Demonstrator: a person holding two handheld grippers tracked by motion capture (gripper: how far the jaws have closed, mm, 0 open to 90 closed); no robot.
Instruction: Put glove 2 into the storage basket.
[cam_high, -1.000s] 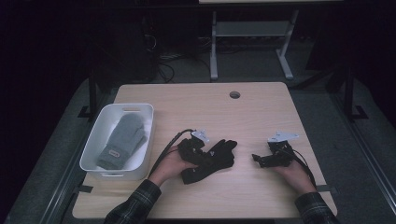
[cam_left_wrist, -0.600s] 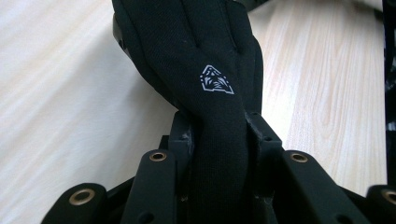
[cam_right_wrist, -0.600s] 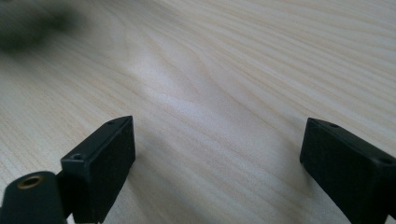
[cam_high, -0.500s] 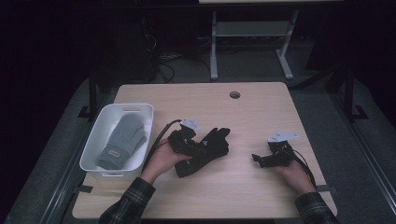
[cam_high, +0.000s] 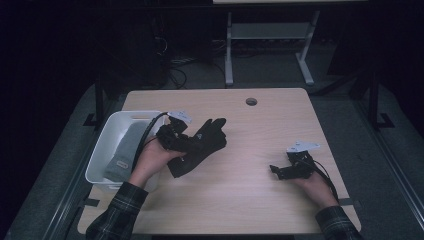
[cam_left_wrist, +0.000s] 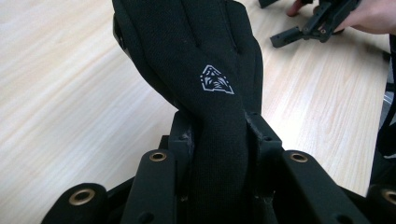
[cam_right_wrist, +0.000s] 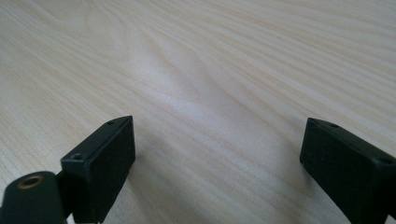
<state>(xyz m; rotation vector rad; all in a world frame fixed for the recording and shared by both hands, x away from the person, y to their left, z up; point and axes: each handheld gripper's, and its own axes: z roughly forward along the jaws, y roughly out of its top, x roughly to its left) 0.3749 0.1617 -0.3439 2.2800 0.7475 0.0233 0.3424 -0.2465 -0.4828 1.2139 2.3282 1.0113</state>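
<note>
— On the wooden table (cam_high: 235, 200) what had changed in that last second?

— Most of the desk looked as it had a second earlier; the change was at its left side. The black glove (cam_high: 200, 145) had been lying on the wood a second earlier, beside the white bin (cam_high: 102, 155). Now it was lifted off the surface and carried closer to the bin, with its fingers pointing up and away.

— Held how?

— The left gripper (cam_left_wrist: 219, 140) was clamped on the glove's cuff end, the fabric squeezed between the two jaws, as the left gripper view showed plainly. The right gripper (cam_right_wrist: 217, 154) lay low over bare wood on the right, jaws wide apart with nothing between them, in the same spot as before.

— So what did that mean for the work?

— I judged the pick-up done and the carry to the bin under way; a grey glove (cam_high: 125, 150) already lay inside.

— Room to move?

— Plenty. The bin's near wall stood just beside the left hand (cam_high: 150, 160), so the hanging glove had to clear that rim. The table's left edge lay beyond the bin, well clear of the glove.
</note>
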